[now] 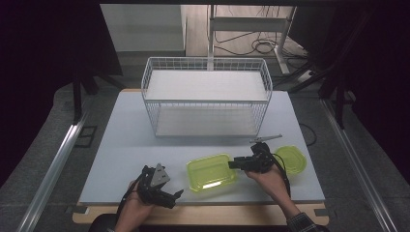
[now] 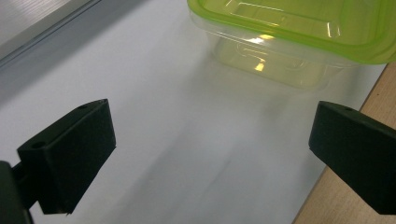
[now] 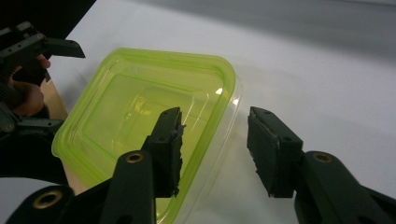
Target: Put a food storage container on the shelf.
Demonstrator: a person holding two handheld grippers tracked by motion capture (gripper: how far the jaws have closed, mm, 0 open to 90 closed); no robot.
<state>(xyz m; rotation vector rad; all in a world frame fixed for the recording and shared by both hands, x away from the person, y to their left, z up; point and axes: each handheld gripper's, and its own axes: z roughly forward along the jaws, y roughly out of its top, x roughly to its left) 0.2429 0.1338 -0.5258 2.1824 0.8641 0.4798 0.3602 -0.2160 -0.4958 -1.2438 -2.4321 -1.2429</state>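
Observation:
An open yellow-green see-through container [image 1: 212, 171] sits near the front of the white table [image 1: 121, 145]. My right gripper [image 1: 233, 164] reaches in from its right side. In the right gripper view the right gripper [image 3: 215, 149] straddles the near wall of the container [image 3: 135, 107], one jaw inside and one outside. There is a gap on both sides, so it is open. My left gripper [image 1: 177, 195] rests at the front left of the container. In its own view the left gripper [image 2: 210, 154] stands wide open over bare table, with the container [image 2: 289, 42] just ahead.
A matching green lid [image 1: 291, 158] lies to the right of the right hand. A white two-tier wire rack [image 1: 208, 96] stands at the back middle of the table. A thin grey rod [image 1: 266, 138] lies in front of the rack's right corner. The table's wooden front edge [image 1: 203, 215] is close to both hands.

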